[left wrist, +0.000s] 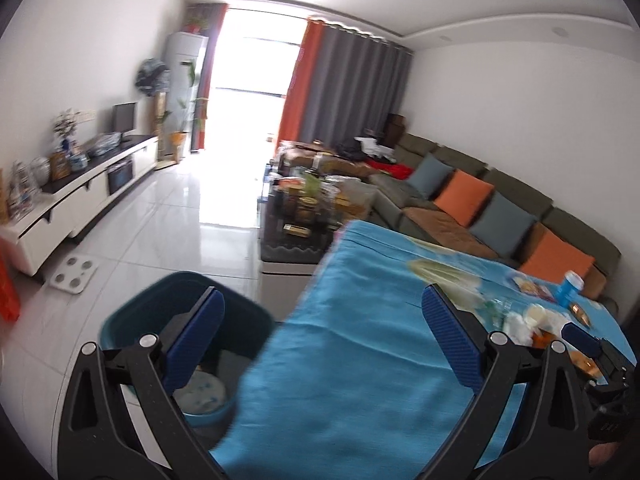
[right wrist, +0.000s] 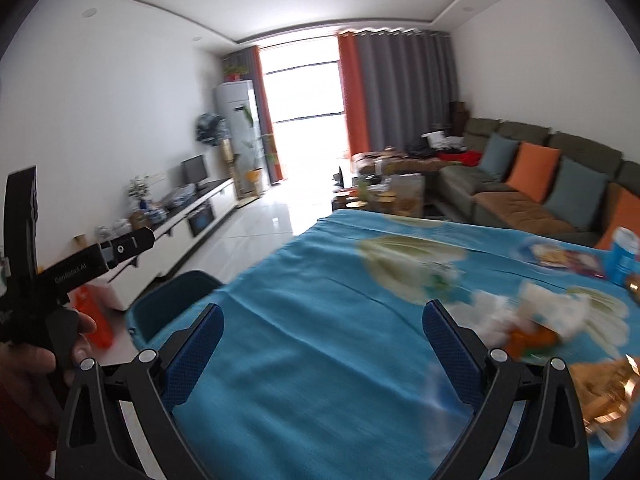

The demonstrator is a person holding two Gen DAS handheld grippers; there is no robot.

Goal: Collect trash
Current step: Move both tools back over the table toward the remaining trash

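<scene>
Trash on the blue-clothed table (right wrist: 320, 320), both of my grippers spread wide and holding nothing.

My left gripper (left wrist: 320, 328) hangs over the table's left edge, jaws fully apart with only cloth and the bin between them; the dark teal trash bin (left wrist: 132, 320) stands on the floor just beside that edge, something pale and round lying inside it. My right gripper (right wrist: 322, 340) points across the cloth, jaws as wide as they go and empty. The trash pile (right wrist: 528, 320), blurred white crumpled paper with orange scraps, lies just beyond my right finger, apart from it. Gold wrappers (right wrist: 600, 392) sit nearer the right edge. A blue can (right wrist: 624, 256) stands farther back beside a flat snack packet (right wrist: 560, 258).
</scene>
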